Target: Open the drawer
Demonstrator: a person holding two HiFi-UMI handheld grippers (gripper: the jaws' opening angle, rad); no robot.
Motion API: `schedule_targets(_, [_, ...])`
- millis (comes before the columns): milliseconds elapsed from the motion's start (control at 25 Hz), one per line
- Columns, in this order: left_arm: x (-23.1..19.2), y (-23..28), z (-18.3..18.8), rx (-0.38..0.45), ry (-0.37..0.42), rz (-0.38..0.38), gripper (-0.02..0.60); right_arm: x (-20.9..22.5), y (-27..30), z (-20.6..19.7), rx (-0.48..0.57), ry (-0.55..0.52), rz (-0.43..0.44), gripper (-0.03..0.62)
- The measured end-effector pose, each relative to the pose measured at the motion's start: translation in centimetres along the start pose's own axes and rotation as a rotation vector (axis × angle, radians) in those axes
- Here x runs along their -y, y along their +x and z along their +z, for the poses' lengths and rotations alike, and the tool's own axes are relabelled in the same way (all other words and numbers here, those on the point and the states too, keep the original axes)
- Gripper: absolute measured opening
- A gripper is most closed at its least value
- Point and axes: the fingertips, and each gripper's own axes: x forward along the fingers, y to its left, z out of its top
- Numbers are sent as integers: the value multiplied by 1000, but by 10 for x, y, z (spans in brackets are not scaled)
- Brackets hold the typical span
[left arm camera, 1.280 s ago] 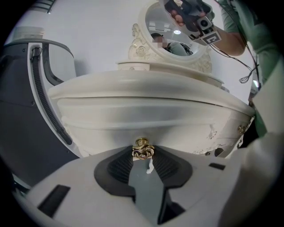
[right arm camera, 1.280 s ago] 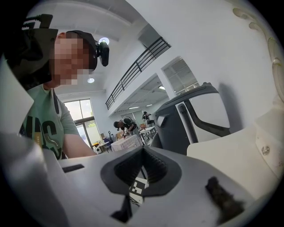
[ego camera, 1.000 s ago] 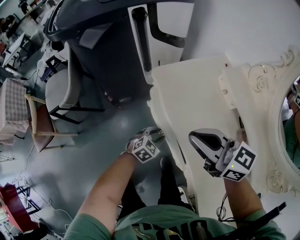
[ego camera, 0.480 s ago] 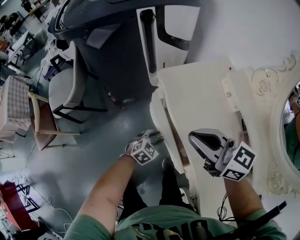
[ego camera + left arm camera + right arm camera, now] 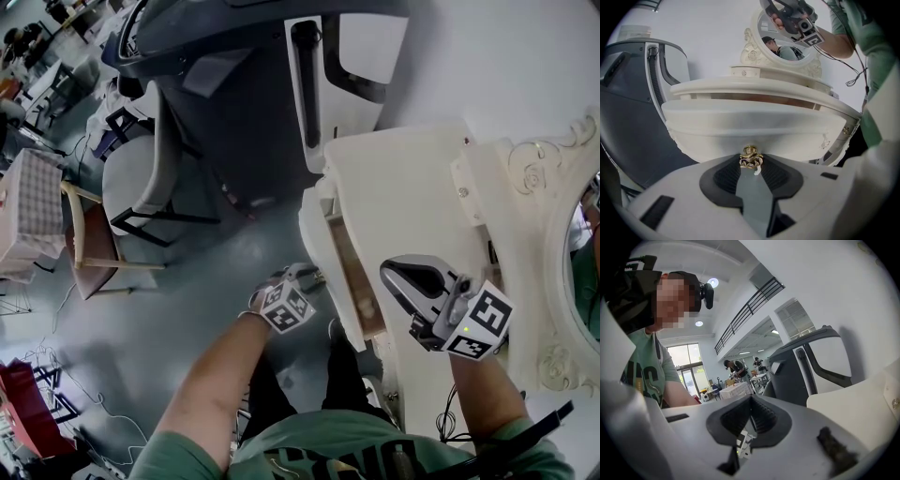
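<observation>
A white dressing table [image 5: 403, 197] has a curved drawer [image 5: 319, 246] standing partly out, and its wooden inside [image 5: 352, 277] shows in the head view. In the left gripper view a small gold knob [image 5: 750, 157] sits at the middle of the drawer front [image 5: 754, 129]. My left gripper [image 5: 751, 162] is shut on that knob, its dark pads [image 5: 727, 177] on either side of it. In the head view the left gripper [image 5: 311, 277] is at the drawer's front edge. My right gripper [image 5: 389, 274] hovers over the table top, shut and holding nothing [image 5: 750, 399].
An ornate oval mirror frame [image 5: 553, 216] stands at the back of the table. A big grey and white machine [image 5: 253, 84] is beside the table. A grey chair [image 5: 141, 178] and a wooden chair [image 5: 84, 253] stand on the floor farther out. The person's legs [image 5: 328, 375] are below the drawer.
The drawer has slid out of the table, and more of its inside shows. My left gripper has come back with the knob. The right gripper has kept its place.
</observation>
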Motion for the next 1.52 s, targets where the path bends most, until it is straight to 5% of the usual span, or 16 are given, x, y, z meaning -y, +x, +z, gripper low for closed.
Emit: schedule_targets(1520, [-8, -45, -45, -13, -17, 25, 141, -21, 41, 7, -8, -23, 41, 11])
